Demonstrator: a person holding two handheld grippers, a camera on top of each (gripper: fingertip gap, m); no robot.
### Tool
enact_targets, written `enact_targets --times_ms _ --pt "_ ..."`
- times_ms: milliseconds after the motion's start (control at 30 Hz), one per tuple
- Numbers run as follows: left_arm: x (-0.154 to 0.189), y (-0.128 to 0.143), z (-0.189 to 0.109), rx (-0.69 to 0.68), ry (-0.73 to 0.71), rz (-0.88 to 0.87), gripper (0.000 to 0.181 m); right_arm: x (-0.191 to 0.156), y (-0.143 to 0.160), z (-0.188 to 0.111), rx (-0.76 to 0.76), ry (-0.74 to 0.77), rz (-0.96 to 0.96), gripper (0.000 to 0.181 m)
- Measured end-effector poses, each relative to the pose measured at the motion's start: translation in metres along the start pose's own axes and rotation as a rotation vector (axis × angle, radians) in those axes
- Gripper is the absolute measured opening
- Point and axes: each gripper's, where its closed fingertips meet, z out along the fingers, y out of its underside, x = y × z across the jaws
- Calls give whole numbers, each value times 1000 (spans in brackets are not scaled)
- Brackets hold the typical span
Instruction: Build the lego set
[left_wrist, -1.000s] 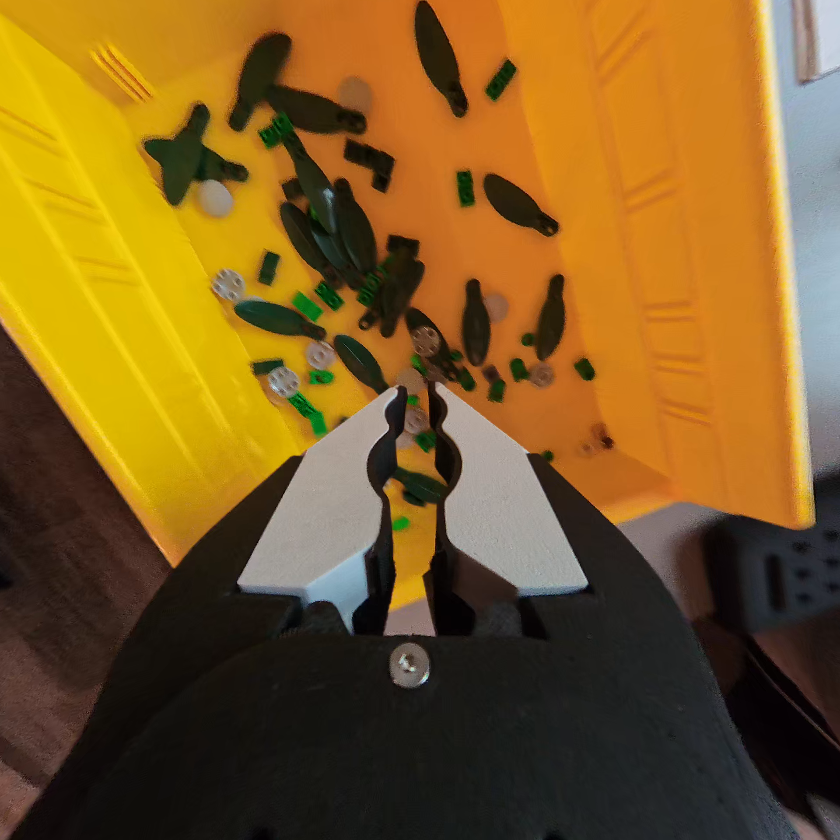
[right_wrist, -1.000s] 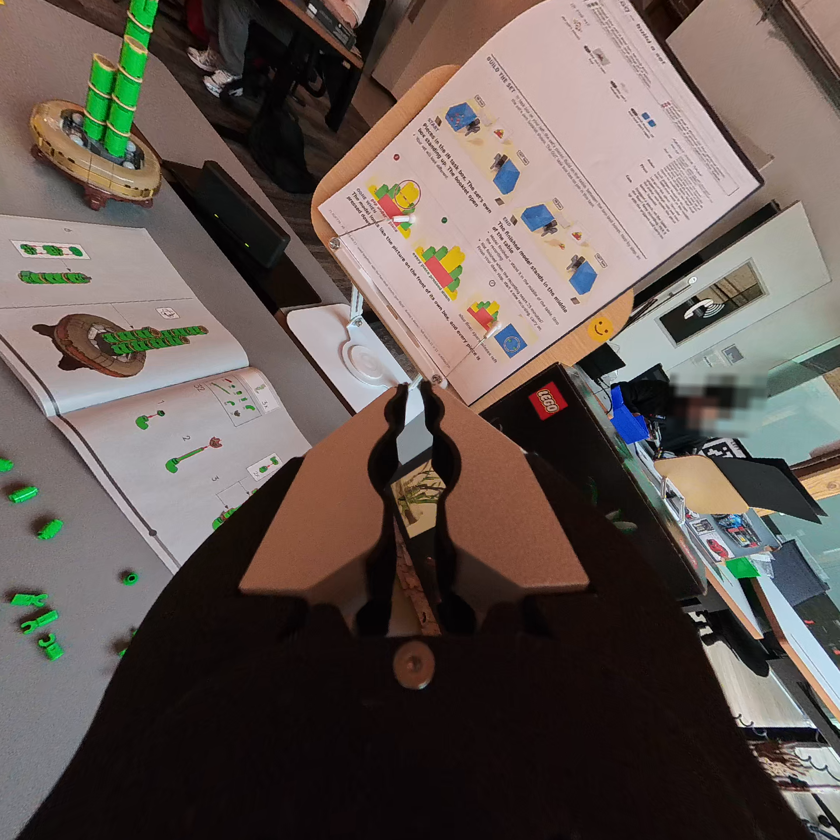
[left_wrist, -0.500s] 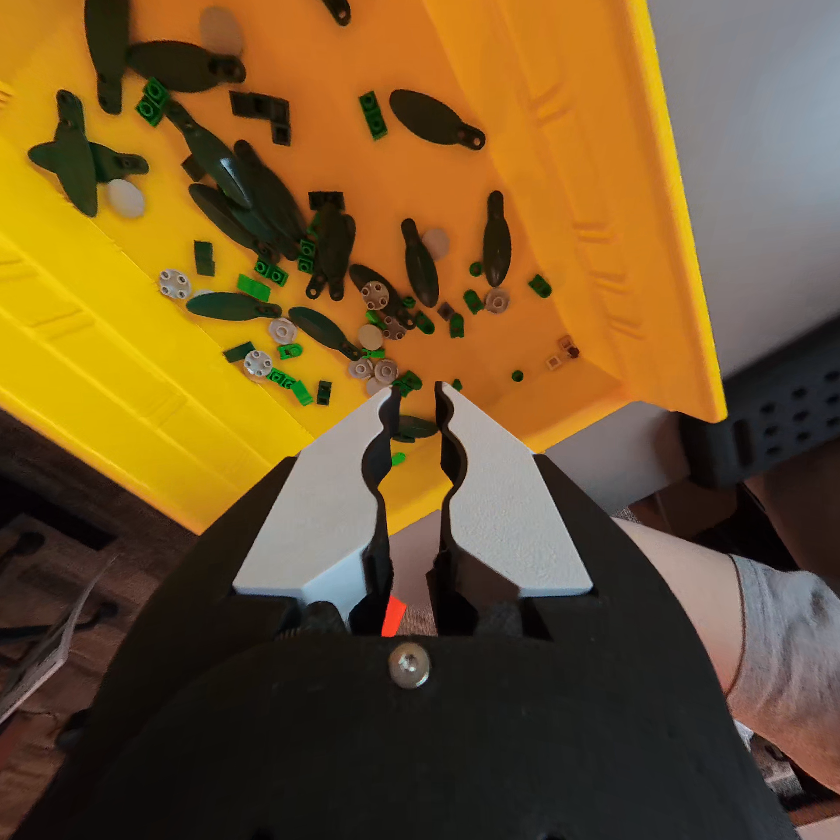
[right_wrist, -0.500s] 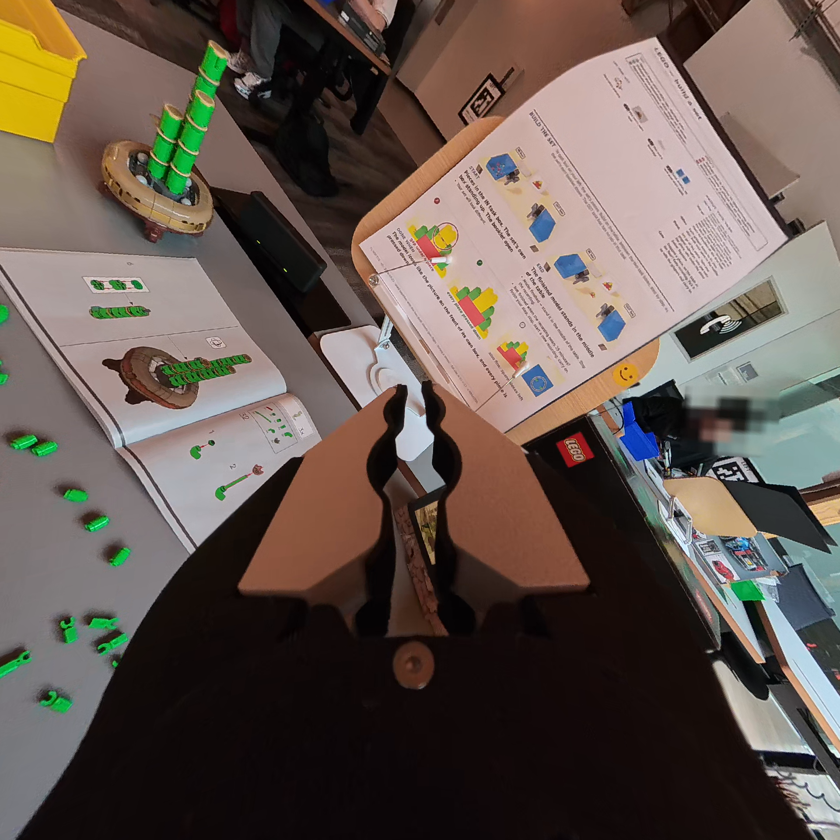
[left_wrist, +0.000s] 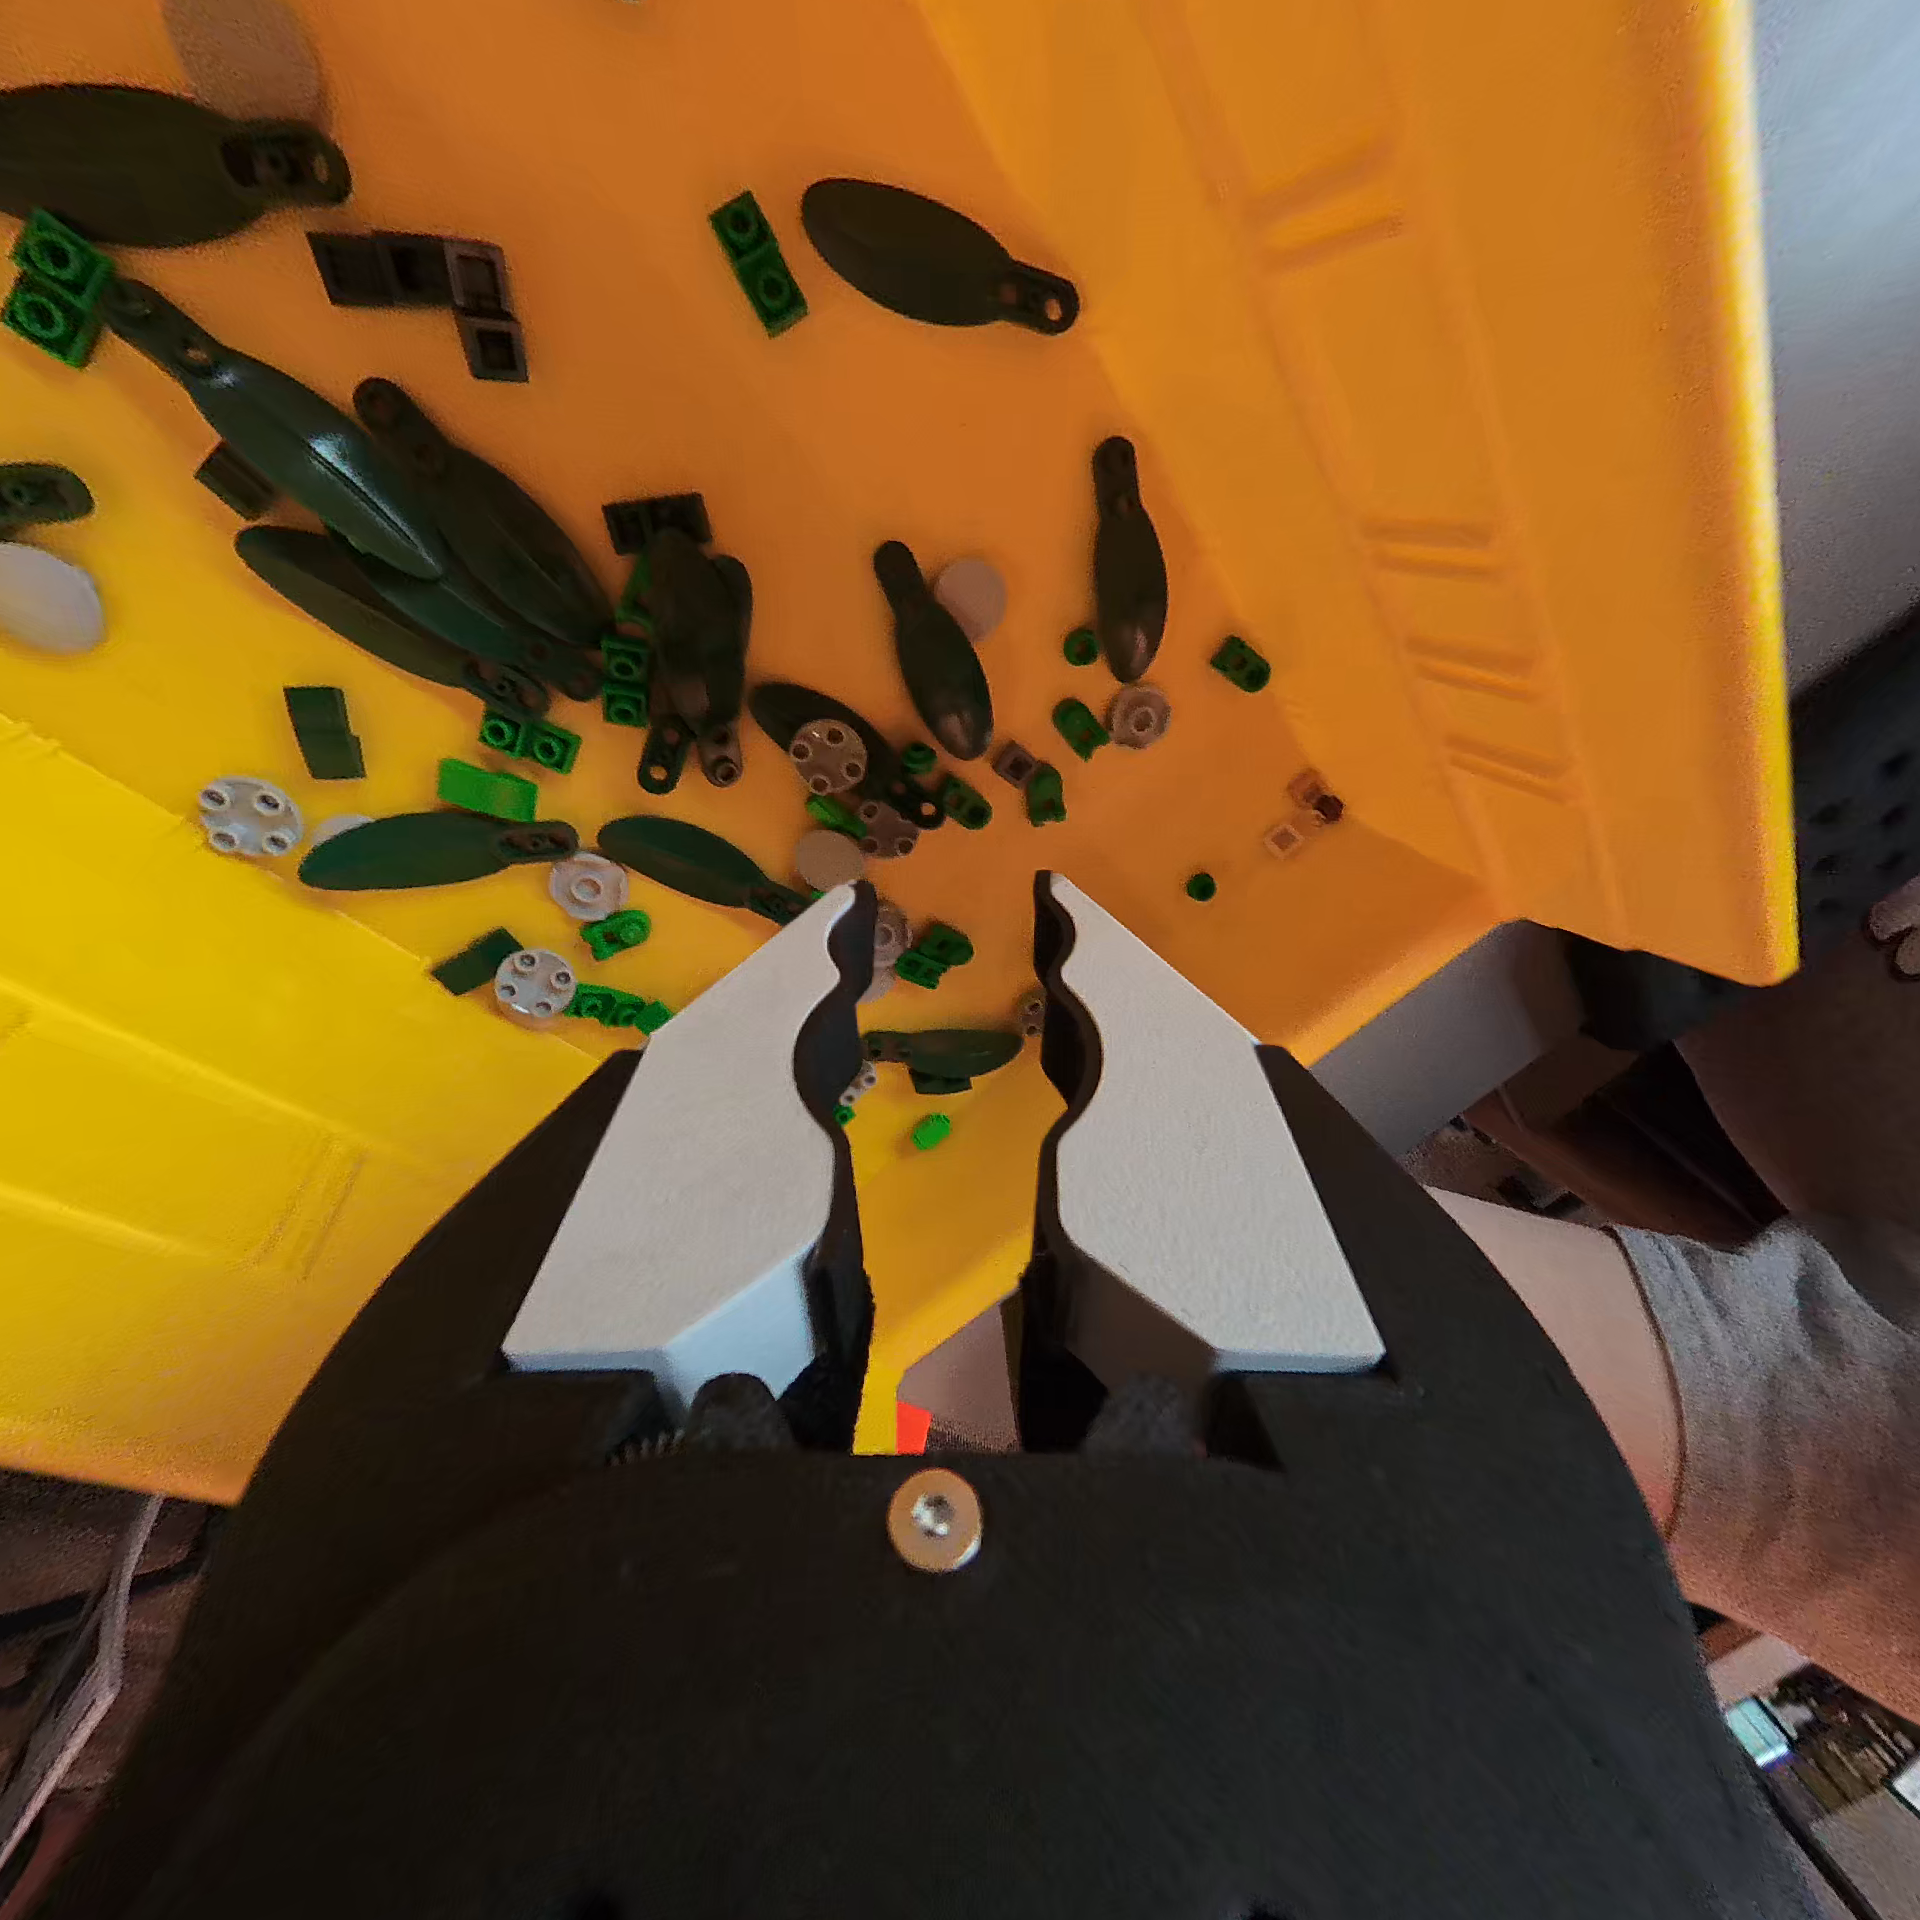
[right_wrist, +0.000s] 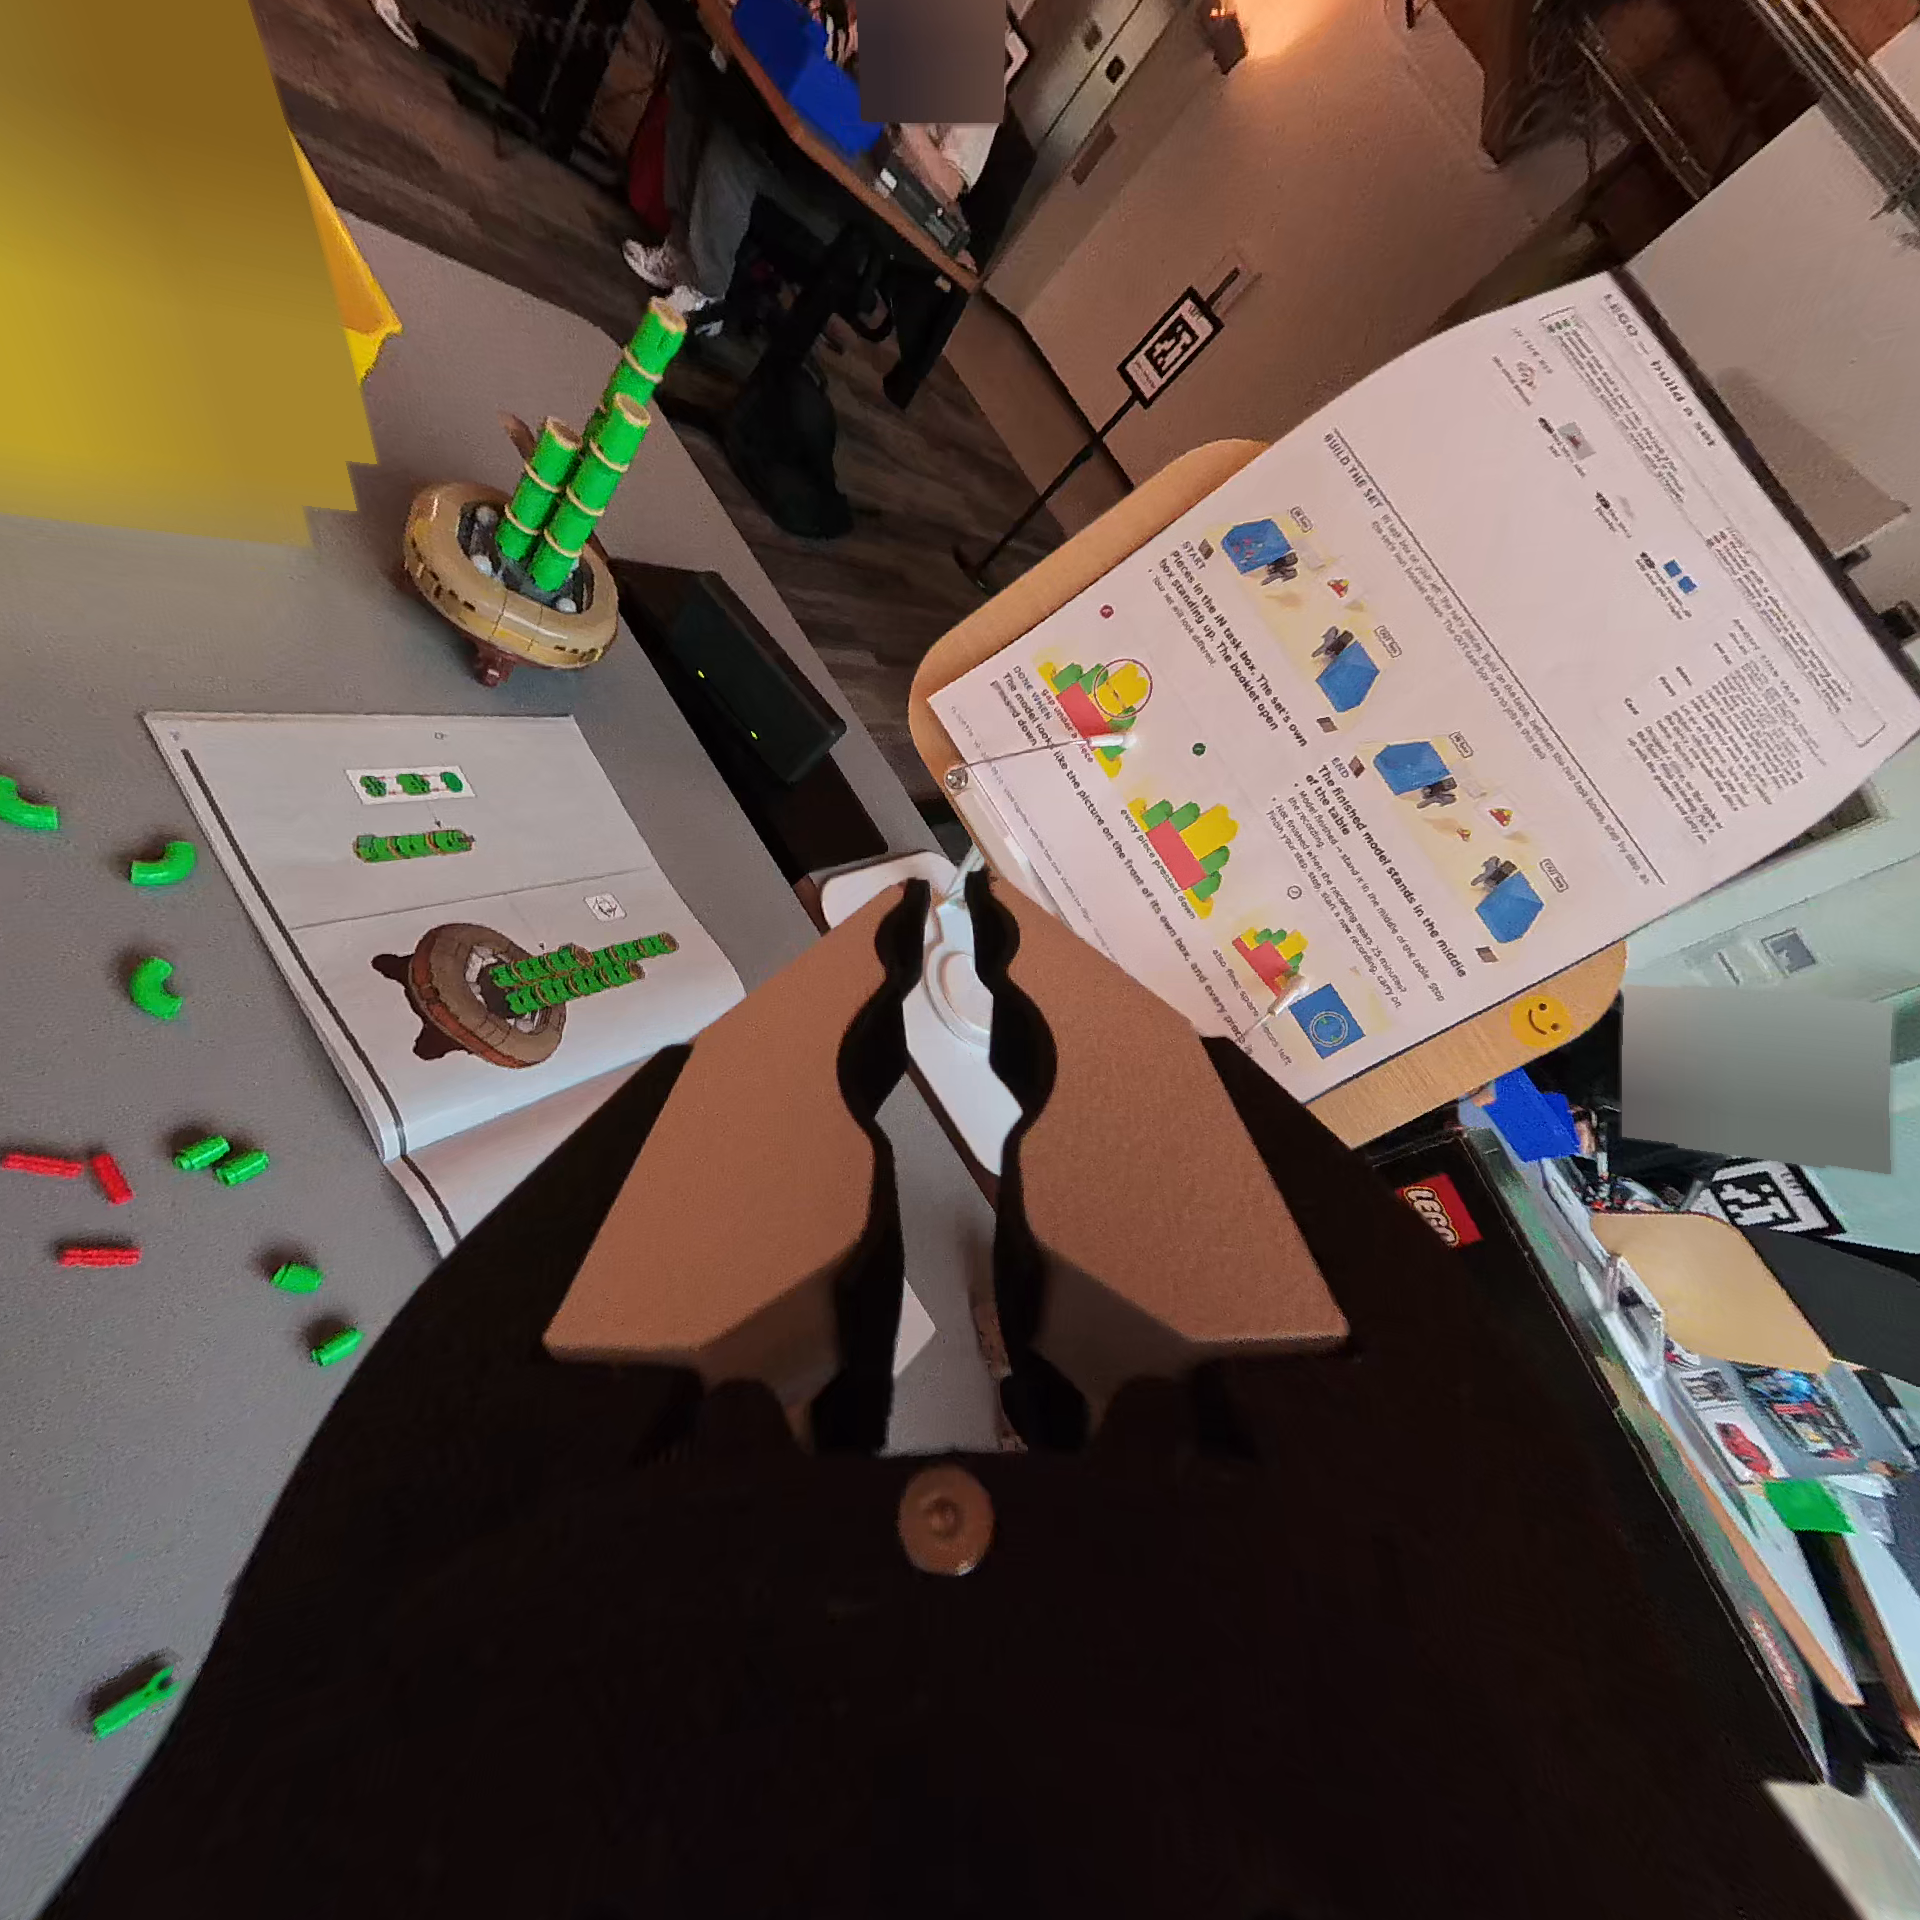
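A: Your left claw (left_wrist: 945, 899) stands parted, a clear gap between the tips, nothing between them. It hangs over the near corner of the yellow bin (left_wrist: 1455, 520).

B: Below the tips?

A: Loose parts. A small green clip (left_wrist: 935, 954) and a dark green leaf (left_wrist: 951, 1051) show in the gap. Farther out lie more dark leaves, grey round plates (left_wrist: 247, 816), green plates (left_wrist: 758, 263), a black corner piece (left_wrist: 436, 286).

B: And your right claw (right_wrist: 943, 896)?

A: Nearly closed, only a narrow slot left, holding nothing. It points over the grey worktop (right_wrist: 94, 1455) toward a propped instruction sheet (right_wrist: 1403, 707).

B: Where's the build?

A: Far side of the worktop: a tan round pot base (right_wrist: 509, 597) with green bamboo stalks (right_wrist: 592, 457) standing in it, near the open booklet (right_wrist: 457, 914). Green elbows (right_wrist: 161, 862), short green cylinders (right_wrist: 220, 1158) and red axles (right_wrist: 99, 1255) lie scattered on your left.

B: Progress?

A: I judge it partway. Base and stalks are up, no leaves fitted that I can see. The leaves in the bin and the scattered pieces remain.
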Motion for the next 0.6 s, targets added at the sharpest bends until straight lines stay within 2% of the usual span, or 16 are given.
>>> enact_targets --times_ms 400,600 --pt "7 -17 12 47 28 240 8 -2 8 -8 9 -21 13 7" --pt "5 -12 26 -19 22 307 3 -1 8 -11 12 -19 13 7"
